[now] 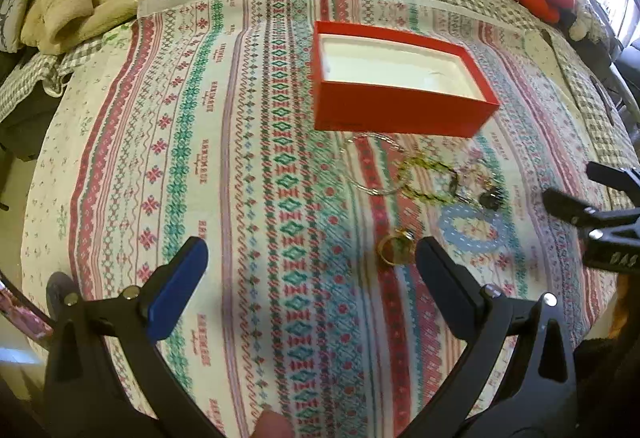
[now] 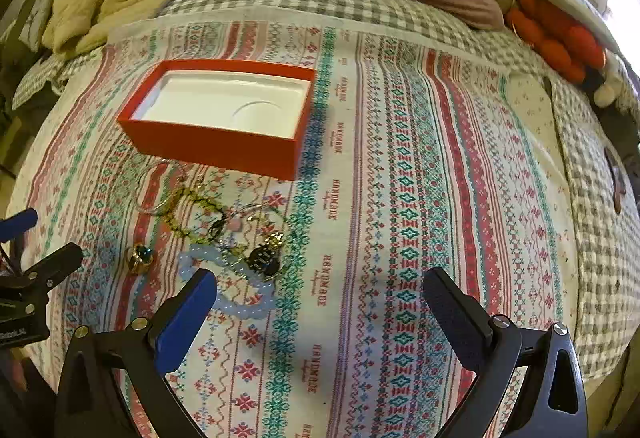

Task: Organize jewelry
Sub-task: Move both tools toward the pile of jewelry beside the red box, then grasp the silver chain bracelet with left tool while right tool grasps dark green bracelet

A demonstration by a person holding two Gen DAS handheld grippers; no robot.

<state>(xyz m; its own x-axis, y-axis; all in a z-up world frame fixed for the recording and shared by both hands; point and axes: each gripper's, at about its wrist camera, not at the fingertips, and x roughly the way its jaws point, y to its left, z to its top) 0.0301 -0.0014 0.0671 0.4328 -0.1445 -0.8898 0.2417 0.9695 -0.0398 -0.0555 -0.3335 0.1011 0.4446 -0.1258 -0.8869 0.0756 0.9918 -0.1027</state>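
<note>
so with both the left gripper (image 1: 310, 260) and right gripper (image 2: 320, 290) spread wide and empty, the light, slippery jewelry lies on the patterned cloth (image 2: 400, 198) just beside the red box (image 2: 216, 146); the stiff gold ring (image 1: 394, 248) looks easiest pinched across its band.

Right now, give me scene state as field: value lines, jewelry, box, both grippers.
surface: patterned cloth on a bed
box: red box, open, white insert empty
jewelry: all on the cloth beside the box, none inside
pieces: gold ring, pale blue bead bracelet, green bead bracelet, thin hoop, dark charm piece
left gripper: open, empty
right gripper: open, empty
</note>
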